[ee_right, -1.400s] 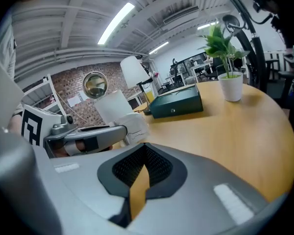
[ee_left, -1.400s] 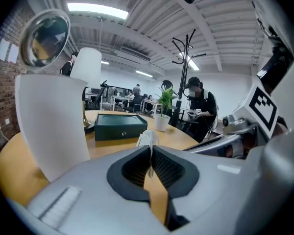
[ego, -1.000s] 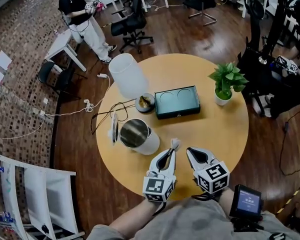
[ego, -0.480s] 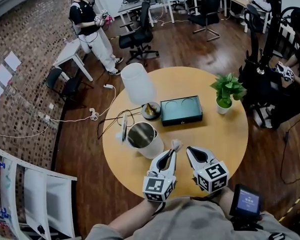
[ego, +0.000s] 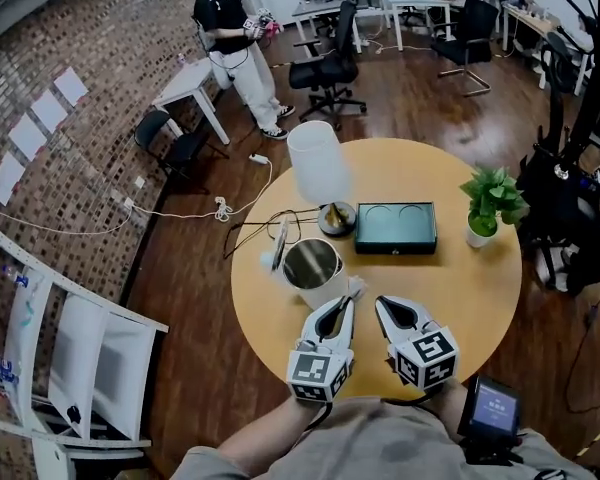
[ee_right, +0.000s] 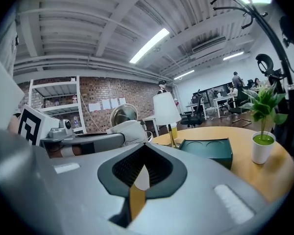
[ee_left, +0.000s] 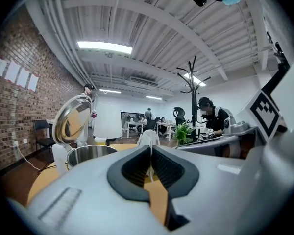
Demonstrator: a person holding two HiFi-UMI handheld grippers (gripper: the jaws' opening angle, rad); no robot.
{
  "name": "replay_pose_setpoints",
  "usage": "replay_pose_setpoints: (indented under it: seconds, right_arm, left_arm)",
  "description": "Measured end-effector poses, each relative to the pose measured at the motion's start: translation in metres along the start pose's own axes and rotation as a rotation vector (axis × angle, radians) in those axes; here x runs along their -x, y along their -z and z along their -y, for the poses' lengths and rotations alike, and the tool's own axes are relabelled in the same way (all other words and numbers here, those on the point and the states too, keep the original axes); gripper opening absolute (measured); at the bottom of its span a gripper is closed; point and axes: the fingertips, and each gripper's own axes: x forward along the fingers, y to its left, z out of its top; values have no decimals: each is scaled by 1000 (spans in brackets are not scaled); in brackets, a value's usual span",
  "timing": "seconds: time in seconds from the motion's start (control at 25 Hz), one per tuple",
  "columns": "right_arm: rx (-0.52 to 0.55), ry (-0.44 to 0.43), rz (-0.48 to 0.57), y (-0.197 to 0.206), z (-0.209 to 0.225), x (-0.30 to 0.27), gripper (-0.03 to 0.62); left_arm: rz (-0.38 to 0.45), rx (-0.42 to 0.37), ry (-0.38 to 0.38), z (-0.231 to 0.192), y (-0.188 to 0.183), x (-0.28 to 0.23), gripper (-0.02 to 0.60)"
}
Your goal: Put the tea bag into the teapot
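The left gripper point(ego: 346, 303), pinching the tea bag point(ego: 355, 289), has closed in on the teapot point(ego: 313, 265) — the drop looks near; the right gripper point(ego: 383, 304) is pressed together, empty.

The right hand-held gripper point(ee_right: 144, 147) has its jaws together at the tips. To its left, the left hand-held gripper point(ee_right: 118, 137) bears a white tea bag point(ee_right: 131, 129) at its tip. The round wooden surface point(ee_right: 245, 173) carries 1 white-shaded lamp point(ee_right: 165, 109), 1 green tray point(ee_right: 208, 150) with 2 round hollows, and 1 potted plant point(ee_right: 262, 131).
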Motion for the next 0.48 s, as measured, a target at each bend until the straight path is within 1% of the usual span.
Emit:
replay_pose_setpoints:
  seconds: [0.12, 0.24, 0.36, 0.48]
  right_arm:
    - [6, -36, -3, -1, -2, -13, 3]
    - [4, -50, -9, 0, -7, -22, 3]
    - [13, -46, -13, -1, -12, -35, 3]
    - [18, -15, -14, -3, -18, -53, 3]
  left_arm:
    - [1, 6, -45, -13, 1, 4, 14]
    - [2, 11, -73, -28, 1, 9, 14]
    - [14, 17, -83, -48, 0, 9, 14]
    - [21, 21, -64, -72, -3, 8, 14]
